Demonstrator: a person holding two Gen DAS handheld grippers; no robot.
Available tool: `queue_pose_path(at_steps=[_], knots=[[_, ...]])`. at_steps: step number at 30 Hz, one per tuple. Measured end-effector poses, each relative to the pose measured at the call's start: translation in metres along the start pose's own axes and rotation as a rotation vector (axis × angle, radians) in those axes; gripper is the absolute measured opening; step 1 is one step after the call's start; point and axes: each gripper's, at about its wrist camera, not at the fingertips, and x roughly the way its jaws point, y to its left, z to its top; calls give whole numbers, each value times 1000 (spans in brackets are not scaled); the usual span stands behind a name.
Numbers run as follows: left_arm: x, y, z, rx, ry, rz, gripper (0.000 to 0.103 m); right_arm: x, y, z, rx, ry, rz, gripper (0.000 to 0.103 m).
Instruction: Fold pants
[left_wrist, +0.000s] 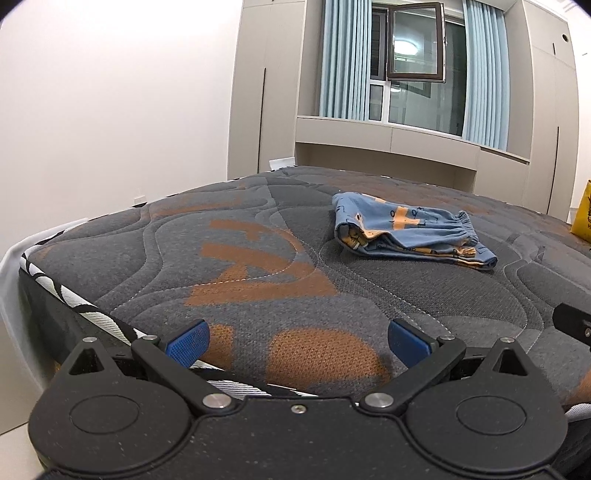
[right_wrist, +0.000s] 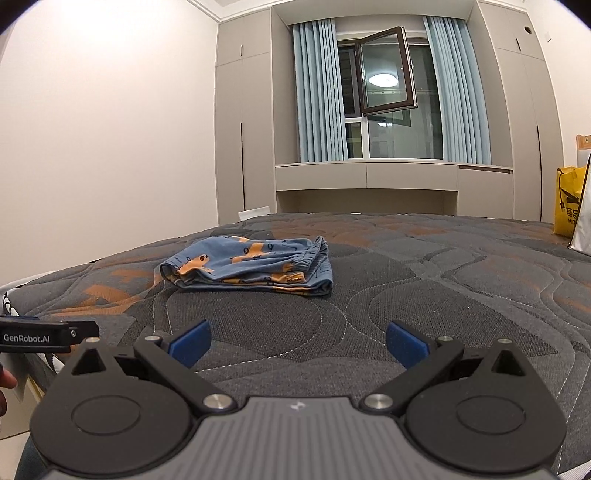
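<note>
Both claws are seen spread wide with nothing between the blue pads. Left gripper (left_wrist: 298, 341) is held low at the bottom of its own frame, over the near edge of the mattress (left_wrist: 258, 258); its left pad (left_wrist: 187, 343) sits above the mattress corner and the striped side trim, its right pad (left_wrist: 408, 341) above an orange patch of the quilted cover. Right gripper (right_wrist: 297, 343) is likewise held at the bottom centre of its frame, above grey quilted fabric, touching no cloth.

Pants (left_wrist: 410, 230) are found on the mattress, upper right of centre in the left wrist view and left of centre in the right wrist view (right_wrist: 251, 267). Blue fabric with orange print is noted; the garment lies in a folded, layered bundle, gathered waistband toward the right end. The pants are well apart from both grippers.

A black part of the right gripper is seen at the right edge of the left wrist view. The left gripper body, labelled GenRobot.AI, is seen at the lower left edge of the right wrist view (right_wrist: 44, 338).

Background is recorded as follows: window (right_wrist: 384, 96) with one pane swung open at top centre, blue curtains (right_wrist: 317, 92) on either side, yellow bag (right_wrist: 569, 201) at the right edge.
</note>
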Motion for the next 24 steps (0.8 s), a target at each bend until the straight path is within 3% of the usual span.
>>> queue_pose_path(at_steps=[24], knots=[[0,-1,1,3,2,9,102,-3,-7,0,18,1,1,103]])
